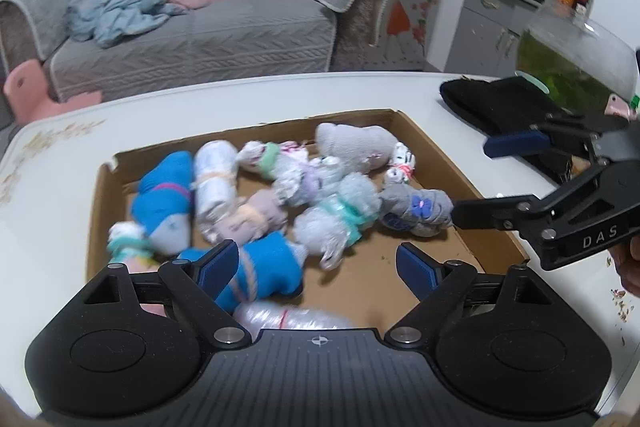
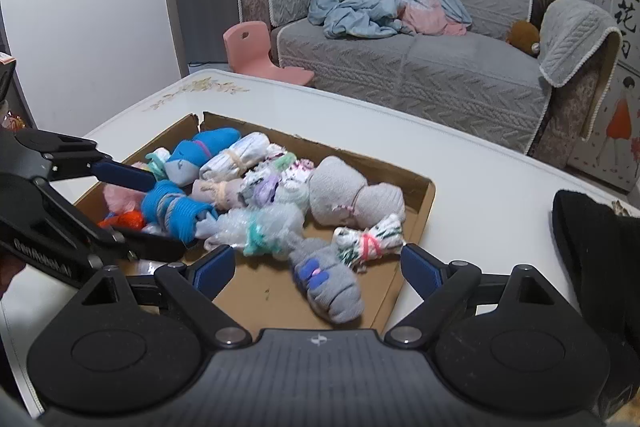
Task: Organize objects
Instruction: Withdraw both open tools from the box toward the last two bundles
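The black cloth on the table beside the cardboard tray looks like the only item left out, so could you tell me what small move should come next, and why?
Probably swing the right tongs toward the black cloth. Both tongs are open and empty, the tied sock bundles already lie in the cardboard tray, and the cloth lies outside it, on the right tongs' side.

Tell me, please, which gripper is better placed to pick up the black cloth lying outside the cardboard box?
Right gripper, probably: the black cloth lies beside it, while the left gripper hangs over the box.
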The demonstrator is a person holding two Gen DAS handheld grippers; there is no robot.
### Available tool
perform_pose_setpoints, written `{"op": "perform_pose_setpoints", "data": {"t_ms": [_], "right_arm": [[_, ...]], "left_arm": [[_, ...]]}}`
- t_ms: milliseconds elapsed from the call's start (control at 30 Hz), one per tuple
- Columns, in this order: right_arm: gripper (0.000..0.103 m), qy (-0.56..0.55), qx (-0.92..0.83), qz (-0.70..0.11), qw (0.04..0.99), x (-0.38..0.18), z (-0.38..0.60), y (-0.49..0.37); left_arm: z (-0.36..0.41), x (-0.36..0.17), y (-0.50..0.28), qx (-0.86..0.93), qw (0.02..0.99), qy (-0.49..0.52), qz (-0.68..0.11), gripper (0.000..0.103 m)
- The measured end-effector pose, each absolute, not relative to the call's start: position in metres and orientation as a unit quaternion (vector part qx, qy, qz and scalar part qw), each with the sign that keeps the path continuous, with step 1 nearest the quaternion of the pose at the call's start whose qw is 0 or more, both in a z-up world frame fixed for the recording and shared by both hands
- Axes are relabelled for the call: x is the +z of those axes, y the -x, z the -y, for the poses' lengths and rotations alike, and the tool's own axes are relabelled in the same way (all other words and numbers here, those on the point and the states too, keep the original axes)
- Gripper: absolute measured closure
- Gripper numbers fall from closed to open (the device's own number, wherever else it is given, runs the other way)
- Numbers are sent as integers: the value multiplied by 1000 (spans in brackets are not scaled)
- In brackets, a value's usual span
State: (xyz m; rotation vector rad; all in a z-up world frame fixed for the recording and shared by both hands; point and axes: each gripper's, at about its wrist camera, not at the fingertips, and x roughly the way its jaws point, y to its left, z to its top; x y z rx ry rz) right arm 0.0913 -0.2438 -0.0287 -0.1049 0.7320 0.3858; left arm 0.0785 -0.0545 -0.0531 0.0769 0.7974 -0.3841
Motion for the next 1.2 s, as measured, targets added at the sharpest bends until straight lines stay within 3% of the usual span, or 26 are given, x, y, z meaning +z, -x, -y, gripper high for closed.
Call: {"op": "perform_pose_setpoints", "data": {"t_ms": [767,1000,1200], "right_arm": [[12,33,218,-335,916,-37,215,8],[12,52,290,-327,898,-53,203,35],[12,48,330,-331,883,-62,196,41]], "left_arm": [[-16,-64,59,-123,924,35,-360,9],[-11,-76,111,-175,924,7,-341,8],[3,-106,112,-200,914,-11,-353,8]]}}
